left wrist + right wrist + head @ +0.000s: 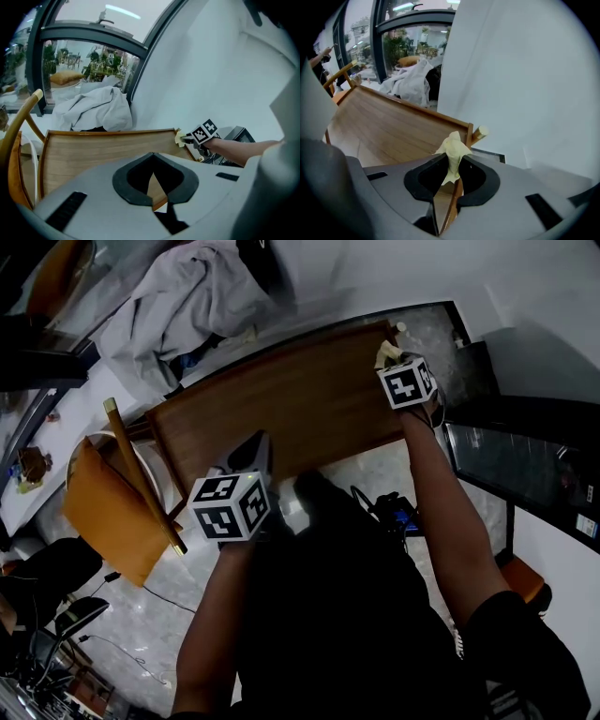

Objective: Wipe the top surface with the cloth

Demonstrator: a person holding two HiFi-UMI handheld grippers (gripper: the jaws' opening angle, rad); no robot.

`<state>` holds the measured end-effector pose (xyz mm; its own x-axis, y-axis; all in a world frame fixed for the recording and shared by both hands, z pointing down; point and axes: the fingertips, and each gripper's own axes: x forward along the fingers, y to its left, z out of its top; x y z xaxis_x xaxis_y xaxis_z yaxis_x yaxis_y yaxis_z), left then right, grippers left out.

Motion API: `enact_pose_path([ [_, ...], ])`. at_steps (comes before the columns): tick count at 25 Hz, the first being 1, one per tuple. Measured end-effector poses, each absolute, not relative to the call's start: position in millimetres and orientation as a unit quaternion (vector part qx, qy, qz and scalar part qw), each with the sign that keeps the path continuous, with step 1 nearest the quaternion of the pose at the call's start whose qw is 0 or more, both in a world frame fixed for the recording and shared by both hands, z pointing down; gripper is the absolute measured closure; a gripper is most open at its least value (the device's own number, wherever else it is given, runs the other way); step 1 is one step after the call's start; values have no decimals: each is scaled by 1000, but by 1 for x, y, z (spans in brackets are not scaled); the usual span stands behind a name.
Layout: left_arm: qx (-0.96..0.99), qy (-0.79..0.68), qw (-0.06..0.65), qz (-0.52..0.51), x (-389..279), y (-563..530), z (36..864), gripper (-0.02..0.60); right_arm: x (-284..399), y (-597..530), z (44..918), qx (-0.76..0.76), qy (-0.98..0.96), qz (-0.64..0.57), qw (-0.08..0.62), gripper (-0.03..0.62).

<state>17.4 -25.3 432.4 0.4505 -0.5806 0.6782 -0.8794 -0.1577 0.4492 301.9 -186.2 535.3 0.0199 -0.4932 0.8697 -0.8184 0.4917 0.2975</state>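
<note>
1. cloth (452,151): a small pale yellow wad, bunched upright and projecting forward past the jaw tips. in the head view it lies at the far right corner of the wooden table top (281,399).
2. right gripper (449,182): jaws clenched on the lower part of the cloth, which stands between them. the gripper is held over the table's right edge, close to a white wall (525,84).
3. left gripper (154,190): jaws closed together with nothing between them. it is held above the near edge of the table top, well apart from the cloth (180,137), which shows across the table at the right gripper's tip.
4. surroundings: an orange chair (108,507) stands just beside the table's left end; a heap of grey-white fabric (178,306) lies beyond the table's far edge.
</note>
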Motion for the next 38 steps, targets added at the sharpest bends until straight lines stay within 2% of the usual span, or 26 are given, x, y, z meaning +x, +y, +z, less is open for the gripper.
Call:
enact_pose_path([
  [4,733,-511,420,159,-13,-21,424,569,238,-181,499,454,-750,127,464,514],
  [7,724,-529,423,130,-43,-14,410,569,154,-164,474,398,-815,135,398,514],
  [11,719,-541,420,116,-86,-2,394,569,38,-136,445,326,-870,128,348,513],
  [16,708,-554,425,103,-145,17,378,569,-94,-81,459,233,-897,157,341,514],
  [21,700,-566,425,97,-199,33,374,569,-178,-41,498,199,-892,206,350,514],
  [28,691,-557,448,104,-234,57,398,569,-233,-11,548,186,-877,229,378,514],
  [38,699,-538,460,104,-245,70,410,569,-243,-4,576,195,-869,229,392,514],
])
